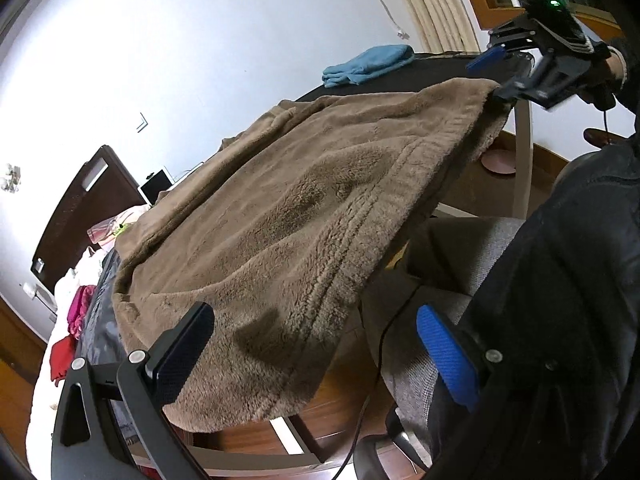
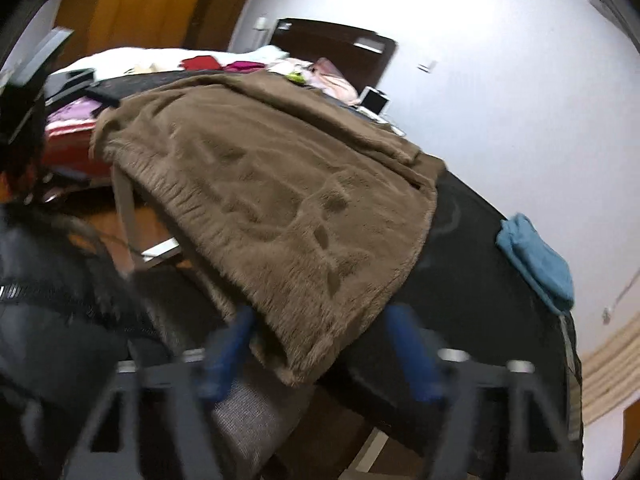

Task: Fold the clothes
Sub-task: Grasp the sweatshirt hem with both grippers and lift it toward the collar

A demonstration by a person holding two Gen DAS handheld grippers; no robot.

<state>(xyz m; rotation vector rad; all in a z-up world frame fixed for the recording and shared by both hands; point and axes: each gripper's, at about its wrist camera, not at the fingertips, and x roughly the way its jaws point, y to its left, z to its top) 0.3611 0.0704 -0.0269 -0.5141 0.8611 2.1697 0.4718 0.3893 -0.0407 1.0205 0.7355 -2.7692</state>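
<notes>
Brown fleece garment (image 1: 280,216) spread over black counter (image 2: 472,280), near edge hanging off. Folded blue cloth (image 1: 368,64) at far counter edge by white wall (image 1: 200,40). Left tongs (image 1: 316,356) wide open, holding nothing. Right tongs (image 2: 320,356) open, garment corner between fingers, ungripped.

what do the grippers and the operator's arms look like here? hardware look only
Left hand-held gripper: black frame, silver bolts, one black textured pad, one blue. Right hand-held gripper: black frame, blue pads; from the left wrist view it carries a black unit with a green LED and a thin black cable. Dark sleeves.
</notes>
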